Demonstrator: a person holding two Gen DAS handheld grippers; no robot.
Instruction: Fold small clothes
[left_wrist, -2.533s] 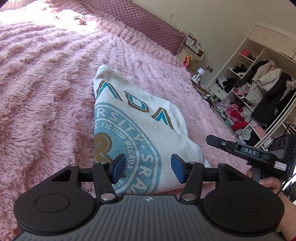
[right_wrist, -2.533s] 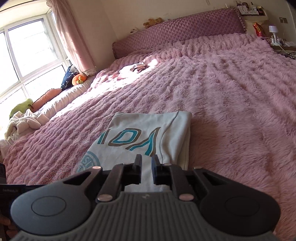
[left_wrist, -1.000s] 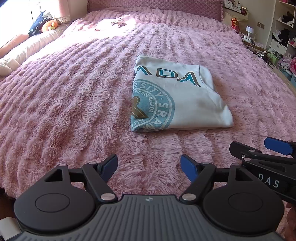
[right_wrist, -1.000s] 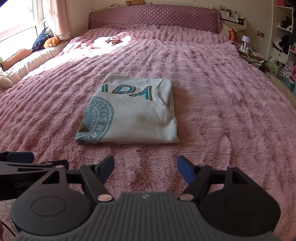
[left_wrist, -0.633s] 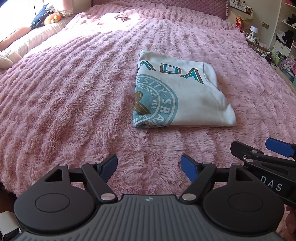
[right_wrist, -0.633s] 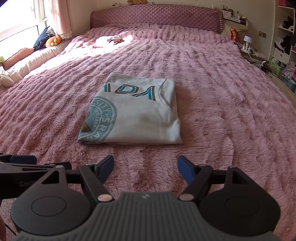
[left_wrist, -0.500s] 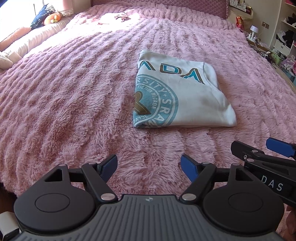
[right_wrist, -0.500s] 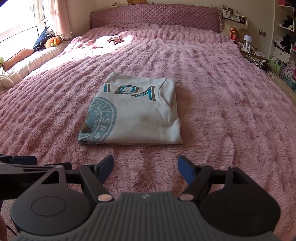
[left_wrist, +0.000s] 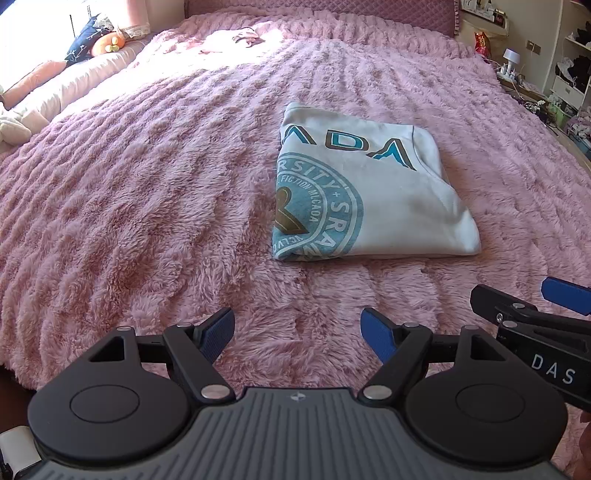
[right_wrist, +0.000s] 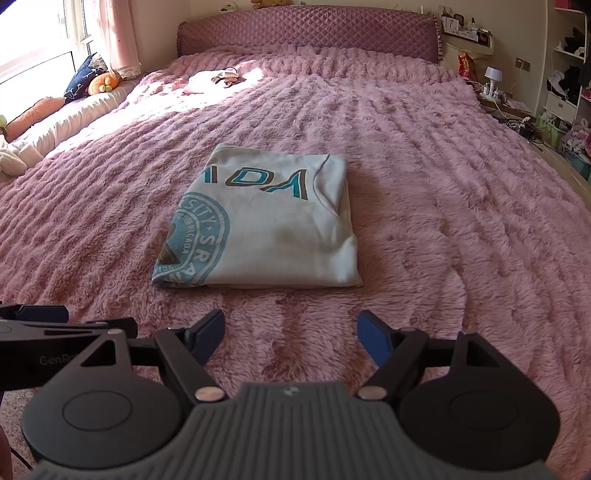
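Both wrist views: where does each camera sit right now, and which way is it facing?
Left wrist: sits on the left tongs, low over the bed's near edge, facing the headboard; its blue pads stand wide apart, and the right tongs show at right.
Right wrist: sits on the right tongs, same heading; its pads stand wide apart, and the left tongs show at left.
Shared: the folded white shirt on the pink fleece blanket.

a wide bed is covered by a shaggy pink blanket (right_wrist: 424, 177), backed by a quilted mauve headboard (right_wrist: 306, 31). sunlight is cast from a window (right_wrist: 33, 40) at the left, where cushions (right_wrist: 85, 79) are lined up. open shelving (right_wrist: 569, 66) is seen at the right, beside cream walls.
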